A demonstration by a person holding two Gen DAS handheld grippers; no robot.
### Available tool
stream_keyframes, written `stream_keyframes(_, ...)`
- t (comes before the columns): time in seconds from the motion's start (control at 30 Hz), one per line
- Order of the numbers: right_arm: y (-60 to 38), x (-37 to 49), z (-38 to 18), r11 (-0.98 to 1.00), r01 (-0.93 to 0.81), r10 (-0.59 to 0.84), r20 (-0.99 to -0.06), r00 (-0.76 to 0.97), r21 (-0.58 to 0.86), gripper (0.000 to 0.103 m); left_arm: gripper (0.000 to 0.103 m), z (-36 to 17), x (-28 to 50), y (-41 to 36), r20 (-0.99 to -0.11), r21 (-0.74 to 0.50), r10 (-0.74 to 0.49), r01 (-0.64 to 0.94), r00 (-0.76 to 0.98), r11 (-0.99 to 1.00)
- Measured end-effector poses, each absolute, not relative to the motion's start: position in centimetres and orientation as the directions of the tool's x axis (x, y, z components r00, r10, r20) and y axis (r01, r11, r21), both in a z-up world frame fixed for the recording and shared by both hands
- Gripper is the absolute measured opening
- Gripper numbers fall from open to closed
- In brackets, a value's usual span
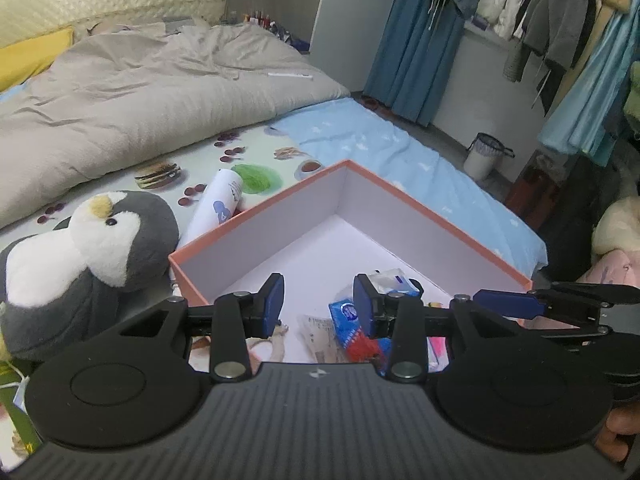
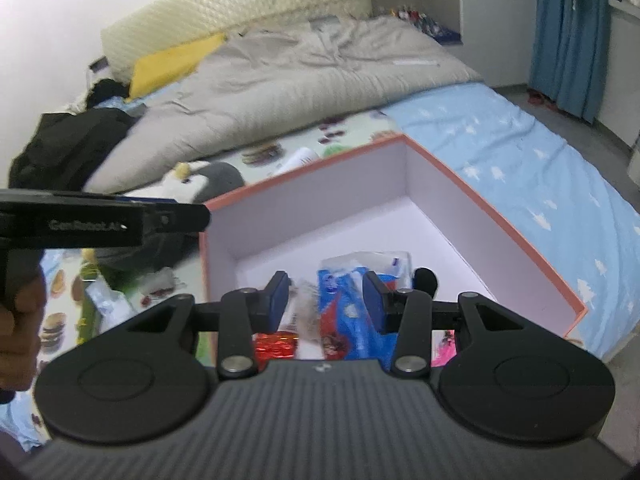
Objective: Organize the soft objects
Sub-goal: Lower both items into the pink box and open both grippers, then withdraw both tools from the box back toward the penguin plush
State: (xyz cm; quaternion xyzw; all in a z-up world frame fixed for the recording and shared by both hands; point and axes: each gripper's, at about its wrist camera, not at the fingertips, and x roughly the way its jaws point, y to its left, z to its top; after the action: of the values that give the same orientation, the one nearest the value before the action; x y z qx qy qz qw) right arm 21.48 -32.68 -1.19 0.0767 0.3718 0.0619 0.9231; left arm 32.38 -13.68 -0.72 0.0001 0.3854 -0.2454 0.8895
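Note:
An open pink-rimmed box [image 1: 400, 194] with a white inside stands on the bed; it also shows in the right wrist view [image 2: 440, 168]. Several soft packets lie in its near part, among them a blue and red packet [image 1: 352, 320] [image 2: 344, 312] and a clear tissue pack [image 1: 394, 280] [image 2: 372, 262]. A grey and white penguin plush [image 1: 100, 248] lies left of the box, partly seen in the right wrist view [image 2: 208, 178]. My left gripper [image 1: 319, 304] is open and empty above the box's near part. My right gripper [image 2: 326, 300] is open and empty above the packets.
A white tube [image 1: 218, 204] lies behind the box beside the penguin. A beige duvet [image 1: 140, 92] covers the far bed, with a blue sheet [image 1: 380, 140] to the right. Hanging clothes [image 1: 540, 20] and a small bin [image 1: 486, 156] stand at the right. Black clothing [image 2: 68, 140] lies at left.

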Motion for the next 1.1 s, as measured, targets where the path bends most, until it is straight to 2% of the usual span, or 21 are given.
stream_keyframes(0.43,-30.8,16.6,-0.7,0.972,-0.081,0.206,-0.629,0.75,0.221,0.044,0.044,1.9,24.7,-10.3,-0.625,-0.206,-0.449,0.419,0.639,0.884)
stream_keyframes(0.63,-29.2,14.0,-1.9,0.964,-0.106,0.239,-0.626,0.742,0.242,0.044,0.044,1.4,21.0,-8.4,-0.611,-0.213,-0.429,0.383,0.665,0.899)
stream_keyframes(0.9,-27.3,12.1,-1.8,0.962,-0.154,0.265,-0.627,0.733,0.226,0.044,0.044,-0.3,17.2,-4.4,-0.622,-0.265,-0.35,0.232,0.701,0.936)
stream_keyframes(1.1,-25.3,12.1,-1.7,0.947,-0.231,0.321,-0.623,0.713,0.223,0.044,0.044,-2.1,14.8,-0.8,-0.66,-0.284,-0.278,0.11,0.698,0.952)
